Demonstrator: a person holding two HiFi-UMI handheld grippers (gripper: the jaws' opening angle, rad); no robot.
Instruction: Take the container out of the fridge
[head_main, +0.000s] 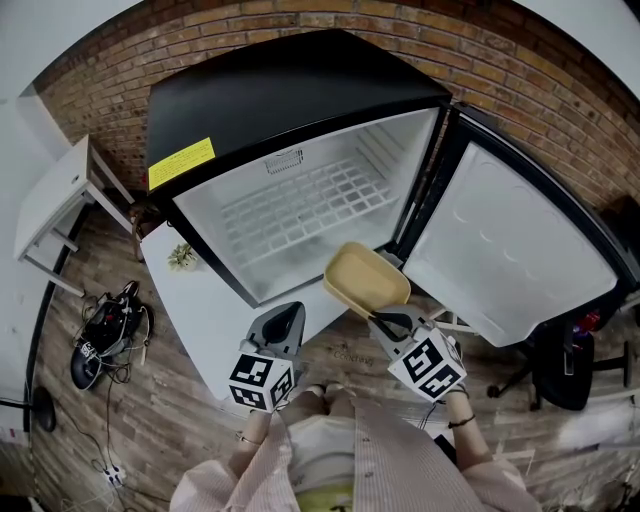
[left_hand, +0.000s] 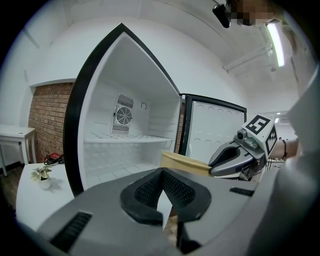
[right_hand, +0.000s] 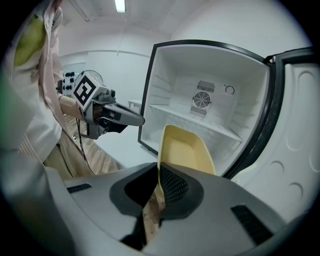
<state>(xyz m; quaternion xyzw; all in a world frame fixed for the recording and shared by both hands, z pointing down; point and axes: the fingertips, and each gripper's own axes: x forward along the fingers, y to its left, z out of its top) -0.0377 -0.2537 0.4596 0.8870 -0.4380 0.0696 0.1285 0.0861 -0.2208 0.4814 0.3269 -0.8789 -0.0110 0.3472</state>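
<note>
Brick wall (head_main: 560, 70) bkgd: 1 fridge (head_main: 290, 90), 1 container (head_main: 367, 280).

The shallow yellow plastic container (head_main: 365, 277), gripped in the right tongs (head_main: 378, 318), hangs before the open black mini fridge (head_main: 280, 90) on the white worktop (head_main: 205, 310). The left tongs (head_main: 290, 312) are beside it on the left, and the fridge door (head_main: 510, 250) is swung right.

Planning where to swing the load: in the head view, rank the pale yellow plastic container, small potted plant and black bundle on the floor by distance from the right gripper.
1. Pale yellow plastic container: held in the right gripper, before the open fridge.
2. Small potted plant: on the white table, left.
3. Black bundle: on the floor, far left.
</note>
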